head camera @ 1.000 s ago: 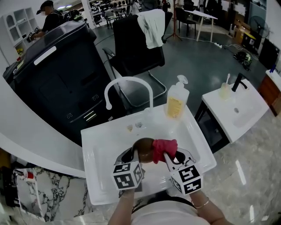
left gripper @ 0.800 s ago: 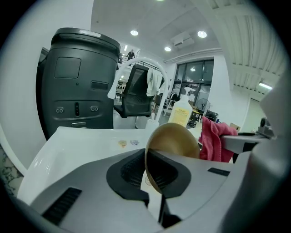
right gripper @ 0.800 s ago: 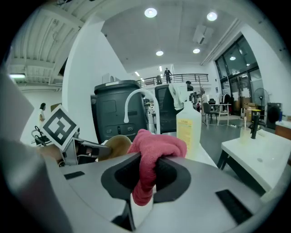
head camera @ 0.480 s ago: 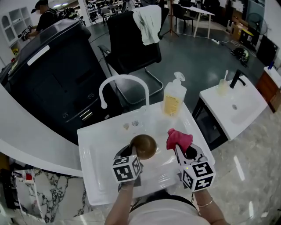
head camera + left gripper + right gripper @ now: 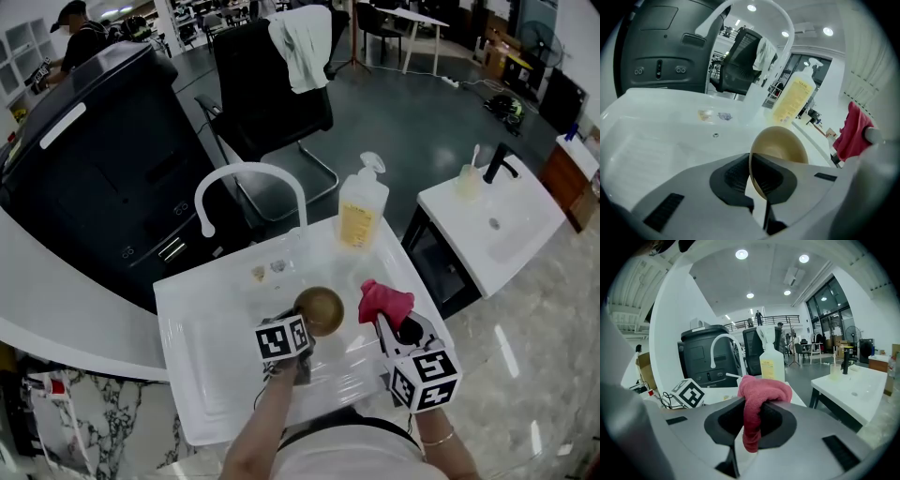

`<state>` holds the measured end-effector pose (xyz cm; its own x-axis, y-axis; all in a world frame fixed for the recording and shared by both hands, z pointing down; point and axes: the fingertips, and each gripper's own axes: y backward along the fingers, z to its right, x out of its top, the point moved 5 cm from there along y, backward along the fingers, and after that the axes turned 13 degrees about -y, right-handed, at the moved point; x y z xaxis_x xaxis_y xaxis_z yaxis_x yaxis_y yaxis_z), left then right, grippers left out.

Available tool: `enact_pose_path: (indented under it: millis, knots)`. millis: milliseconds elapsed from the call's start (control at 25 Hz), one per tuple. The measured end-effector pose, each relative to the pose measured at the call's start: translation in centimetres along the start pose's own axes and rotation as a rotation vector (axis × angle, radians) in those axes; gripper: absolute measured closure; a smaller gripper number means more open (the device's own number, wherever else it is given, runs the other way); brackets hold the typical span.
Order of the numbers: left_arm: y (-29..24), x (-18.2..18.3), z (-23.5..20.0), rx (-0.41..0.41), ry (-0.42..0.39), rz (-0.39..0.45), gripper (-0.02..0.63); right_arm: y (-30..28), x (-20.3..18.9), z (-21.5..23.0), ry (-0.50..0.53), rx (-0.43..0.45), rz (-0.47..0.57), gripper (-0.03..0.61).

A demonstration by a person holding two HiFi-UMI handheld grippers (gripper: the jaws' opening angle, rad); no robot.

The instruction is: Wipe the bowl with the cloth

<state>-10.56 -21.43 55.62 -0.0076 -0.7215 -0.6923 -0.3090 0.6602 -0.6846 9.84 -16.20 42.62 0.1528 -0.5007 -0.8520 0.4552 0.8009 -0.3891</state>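
Slippage is what we worry about most here. On the left, our left gripper has its jaws pinched shut on just the rim of the brown bowl, holding it tilted low over the white sink. That's a thin bite on a smooth curved wall, so a firm push from the cloth could twist the bowl between the pads or lever it out, and it'd clatter into the basin. Moving right, the red cloth is bunched up and clamped in our right gripper, just beside the bowl but not touching it. Only a small wad pokes past the tips, so if we go in too deep, hard plastic scrapes the bowl instead of fabric, or the wad drags loose.
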Motion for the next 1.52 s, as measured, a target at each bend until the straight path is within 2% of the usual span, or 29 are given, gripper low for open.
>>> enact_pose_path:
  millis: [320, 680, 1040, 1520]
  knots:
    - [-5.1, -2.9, 0.7, -0.003, -0.049, -0.13, 0.586, -0.1, -0.4, 1.3, -0.026, -0.029, -0.011, 0.523]
    - [-8.1, -6.2, 0.2, 0.016, -0.059, -0.267, 0.586, 0.4, -0.1, 2.7, -0.041, -0.053, -0.005, 0.523]
    - [-9.2, -8.5, -0.9, 0.038, -0.024, -0.356, 0.586, 0.8, 0.0, 3.3, -0.053, -0.06, -0.001, 0.522]
    - [-10.2, -10.4, -1.7, 0.04, 0.016, -0.43, 0.586, 0.4, 0.0, 2.8, -0.053, -0.046, -0.008, 0.523]
